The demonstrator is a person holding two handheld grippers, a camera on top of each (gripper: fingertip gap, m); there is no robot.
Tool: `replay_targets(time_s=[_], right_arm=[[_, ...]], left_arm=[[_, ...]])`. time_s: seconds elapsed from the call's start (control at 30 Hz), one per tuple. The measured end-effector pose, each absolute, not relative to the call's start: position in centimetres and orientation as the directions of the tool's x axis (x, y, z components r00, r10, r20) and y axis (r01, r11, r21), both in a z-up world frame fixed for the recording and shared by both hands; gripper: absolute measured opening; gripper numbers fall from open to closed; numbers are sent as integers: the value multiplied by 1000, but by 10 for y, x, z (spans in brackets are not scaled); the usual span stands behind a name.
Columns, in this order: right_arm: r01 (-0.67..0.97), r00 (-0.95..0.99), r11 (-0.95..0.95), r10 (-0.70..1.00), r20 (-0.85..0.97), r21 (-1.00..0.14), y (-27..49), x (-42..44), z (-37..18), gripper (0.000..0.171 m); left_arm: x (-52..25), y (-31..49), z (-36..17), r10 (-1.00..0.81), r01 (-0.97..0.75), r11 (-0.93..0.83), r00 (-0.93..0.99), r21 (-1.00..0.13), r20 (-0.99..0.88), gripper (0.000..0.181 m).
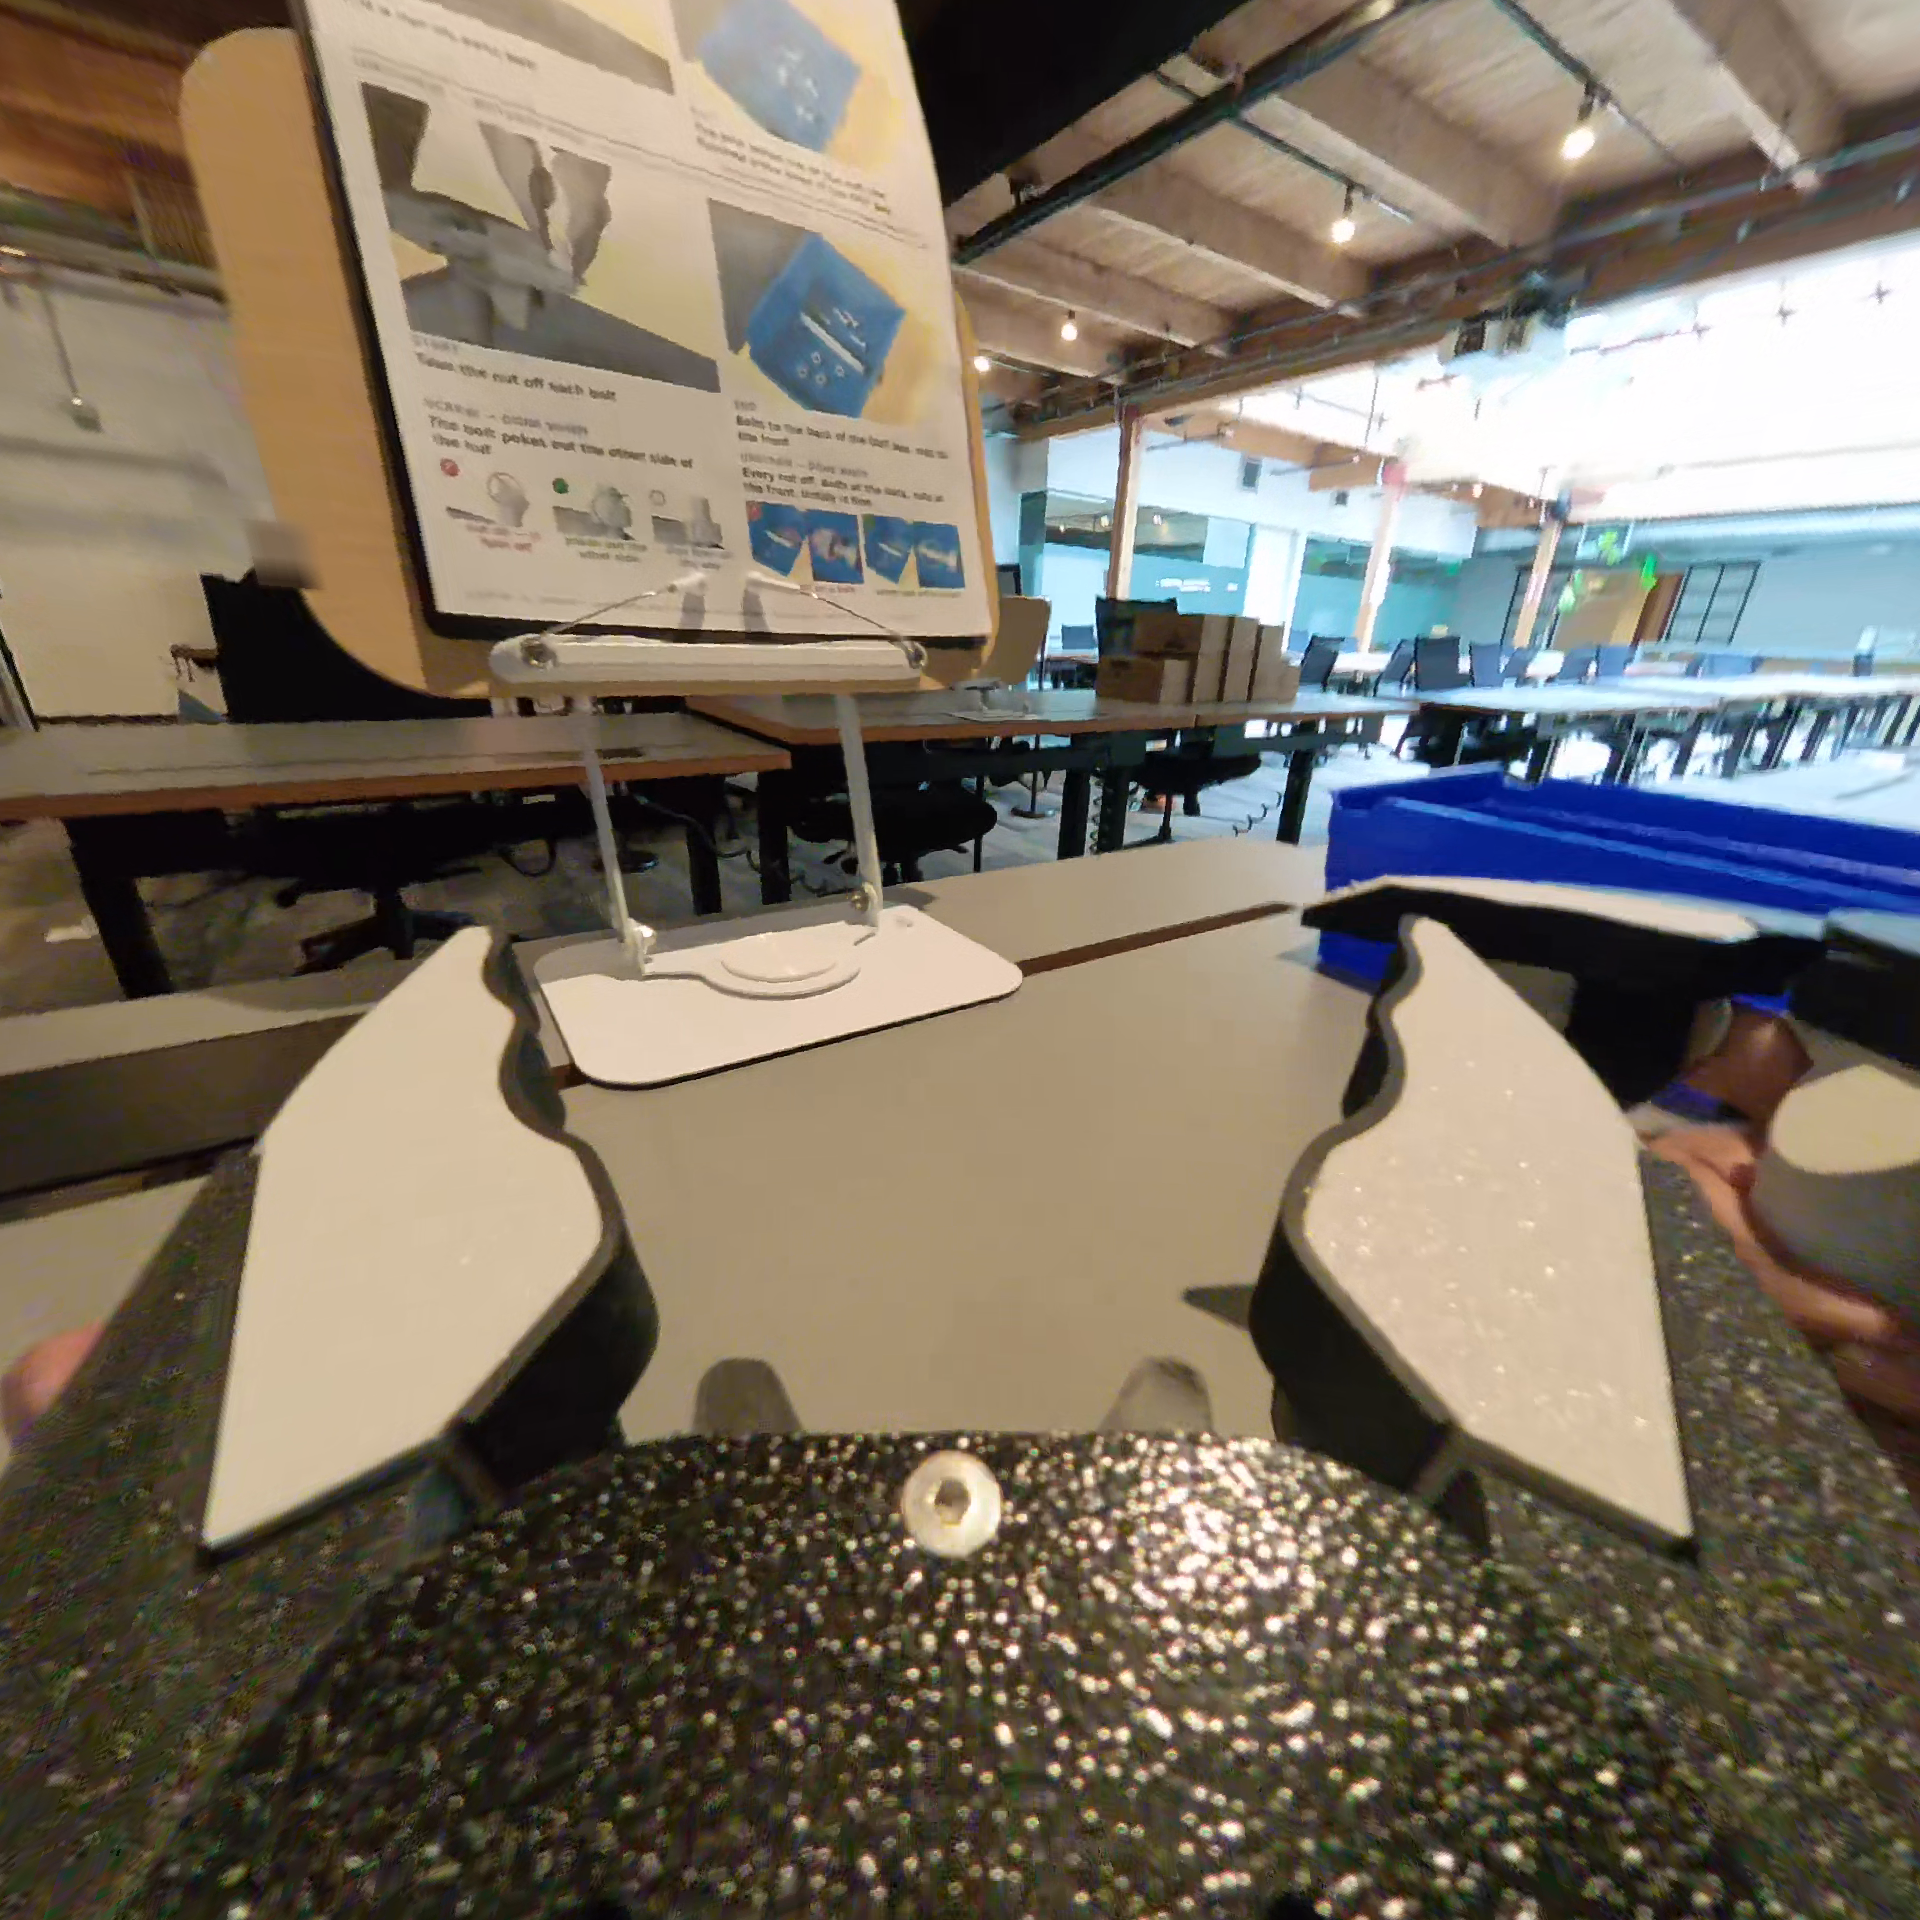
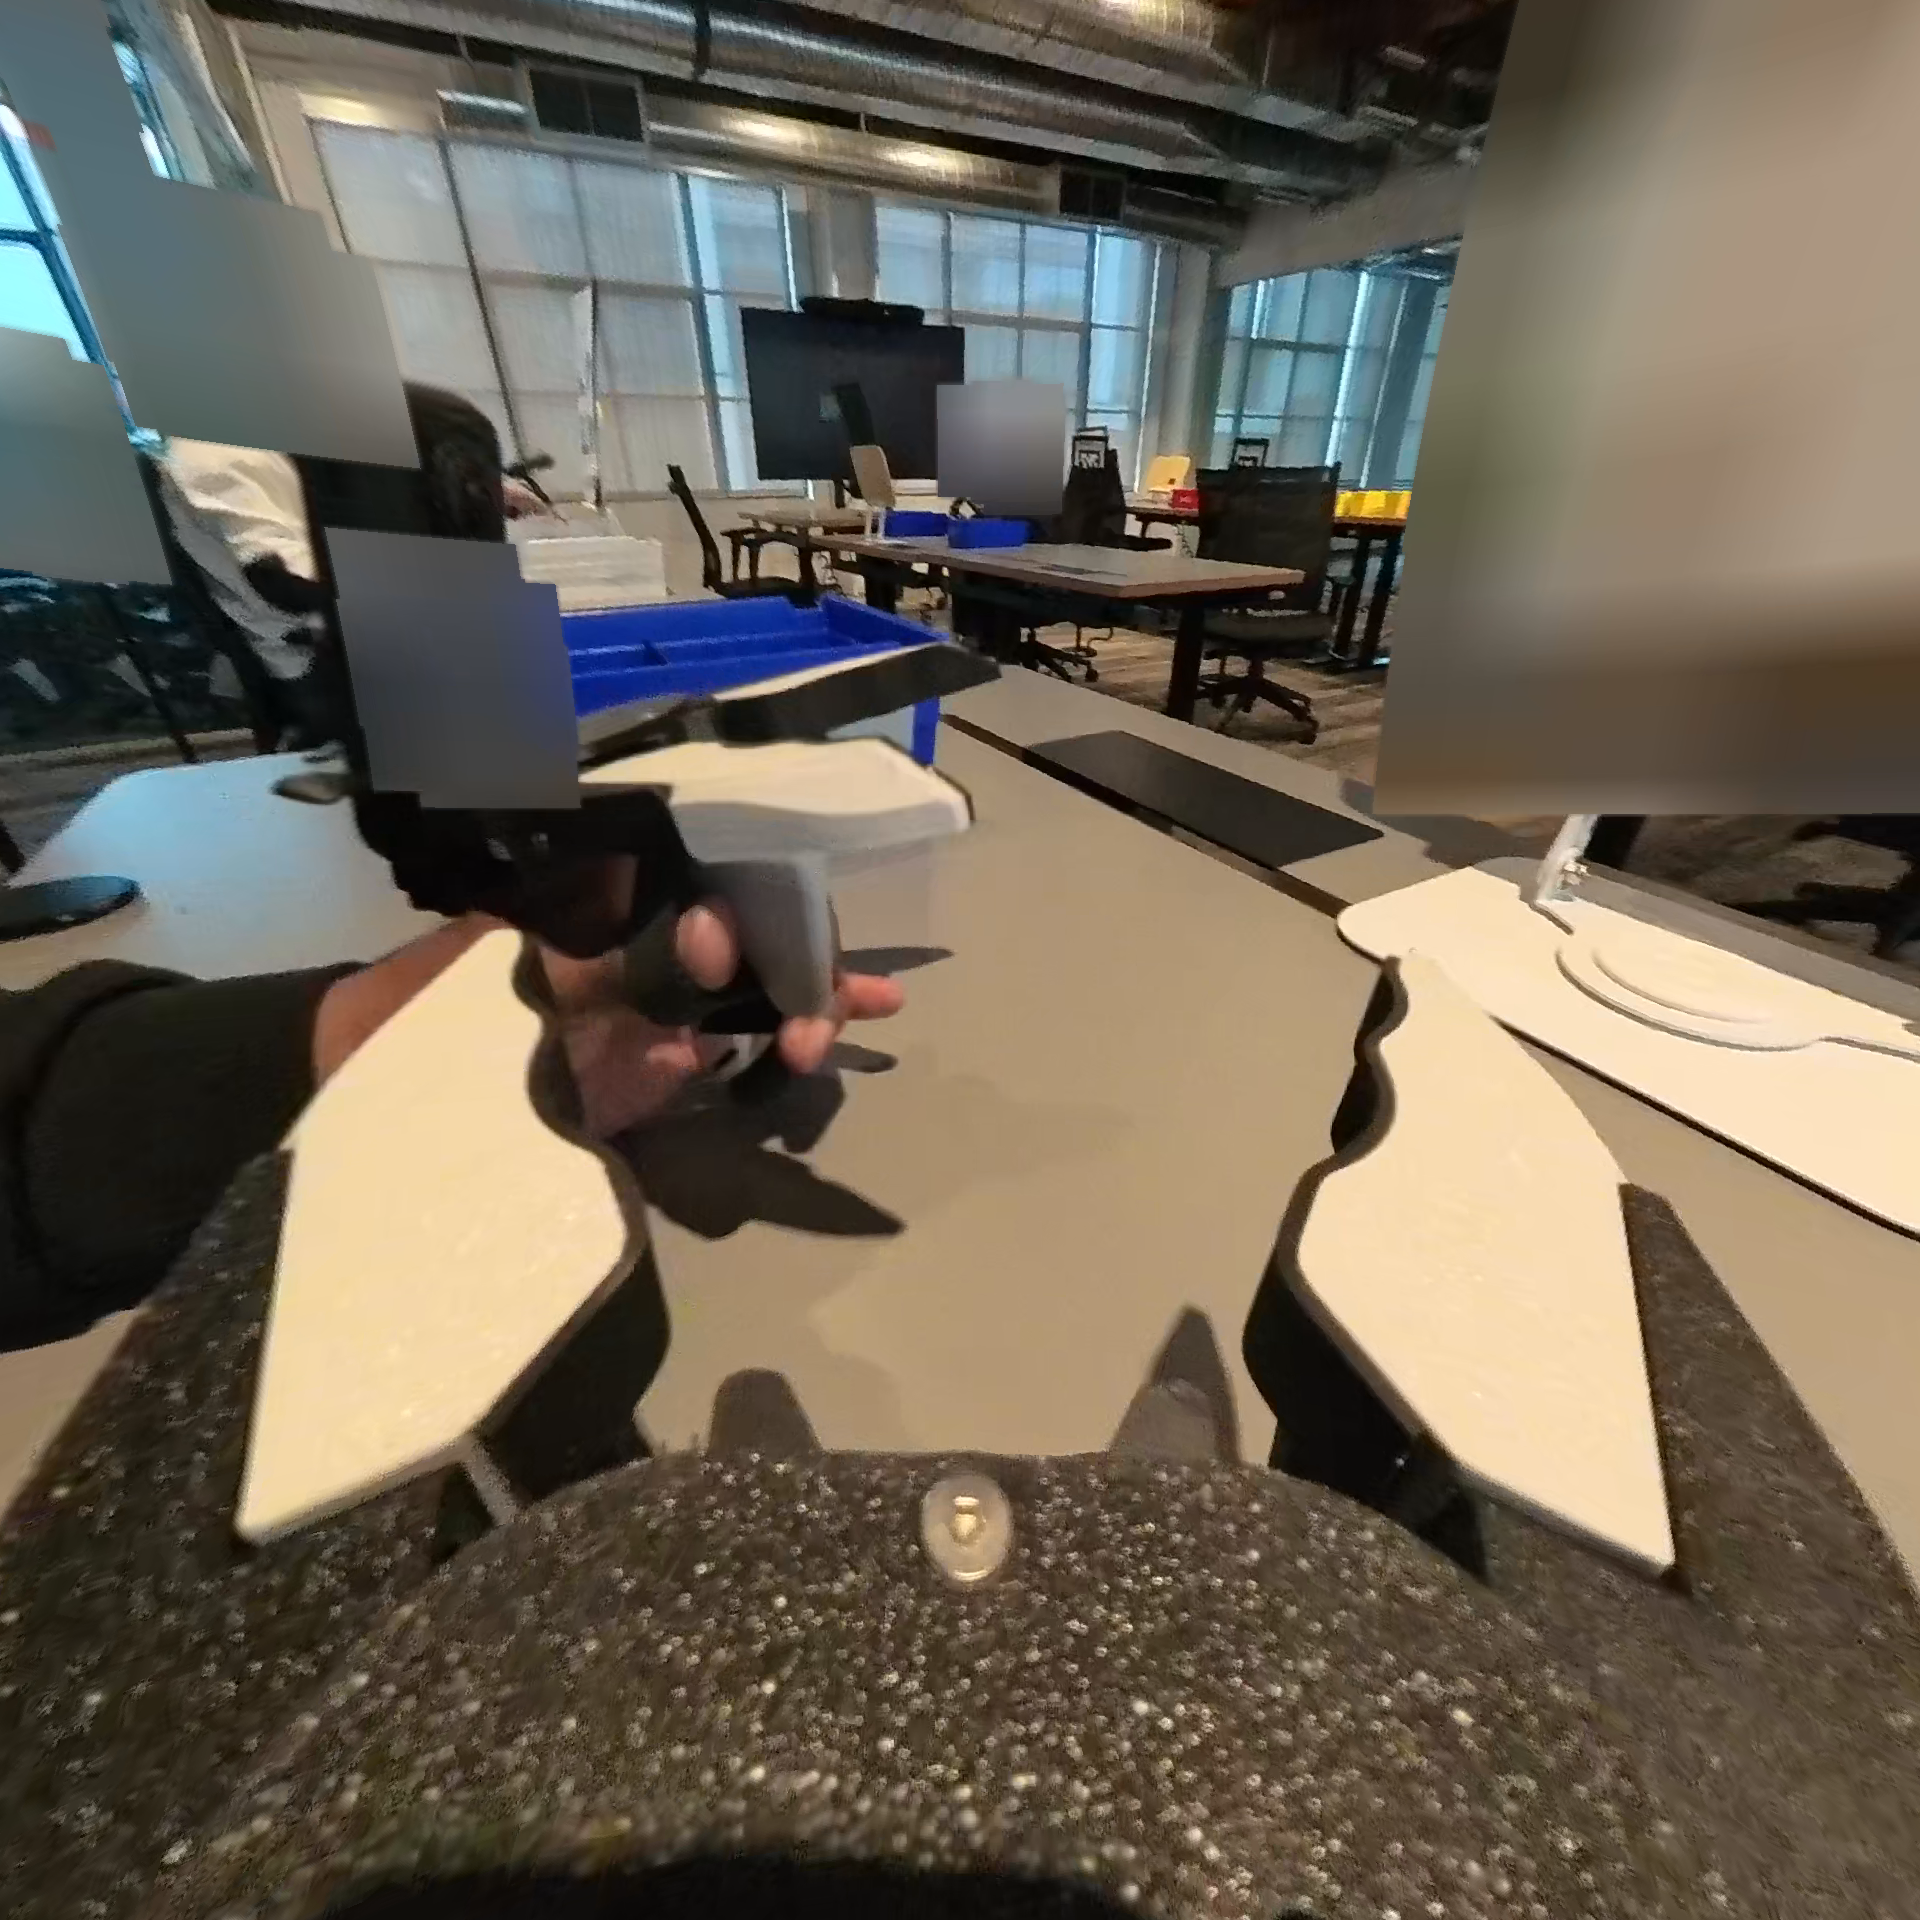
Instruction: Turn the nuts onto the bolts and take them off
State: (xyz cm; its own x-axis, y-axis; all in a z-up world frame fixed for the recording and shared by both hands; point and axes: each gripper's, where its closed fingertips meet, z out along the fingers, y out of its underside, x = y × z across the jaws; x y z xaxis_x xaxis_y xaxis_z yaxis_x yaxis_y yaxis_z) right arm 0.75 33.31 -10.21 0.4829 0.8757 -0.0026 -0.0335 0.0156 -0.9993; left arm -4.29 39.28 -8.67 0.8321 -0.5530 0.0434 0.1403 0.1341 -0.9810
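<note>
Both claws gaping, empty, blue bin (image 1: 1621,847) contents hidden

Open office: rows of desks (image 1: 1621,696) and black chairs (image 2: 1262,582), tall windows (image 2: 582,312), beamed ceiling (image 1: 1351,156) with spotlights

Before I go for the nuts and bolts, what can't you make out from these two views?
- Nuts and bolts: none visible; the blue bin interior is hidden by its wall in the left wrist view, and too far in the right wrist view.
- Instruction sheet: top cut off in the left wrist view, masked in the right.
- Left gripper: partly masked in the right wrist view.
</note>
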Motion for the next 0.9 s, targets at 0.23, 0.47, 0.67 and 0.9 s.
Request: replay_targets(time_s=[0.23, 0.47, 0.67, 0.9], right_arm=[[-77, 441, 6, 897, -29, -997, 327, 6, -98, 146], [-253, 295, -42, 948, -118, -966, 305, -3, -82, 142], [-291, 206, -39, 973, -102, -956, 280, -22, -77, 140], [-365, 186, -48, 975, -123, -930, 270, -24, -65, 129]], left_arm=[[-50, 391, -81, -592, 286, 47, 780, -957, 204, 145], [-14, 350, -39, -824, 640, -12, 429, -768, 370, 145], [-21, 337, -18, -841, 865, -178, 113, -469, 529, 145], [-41, 340, -9, -812, 918, -152, 95, -365, 576, 145]])
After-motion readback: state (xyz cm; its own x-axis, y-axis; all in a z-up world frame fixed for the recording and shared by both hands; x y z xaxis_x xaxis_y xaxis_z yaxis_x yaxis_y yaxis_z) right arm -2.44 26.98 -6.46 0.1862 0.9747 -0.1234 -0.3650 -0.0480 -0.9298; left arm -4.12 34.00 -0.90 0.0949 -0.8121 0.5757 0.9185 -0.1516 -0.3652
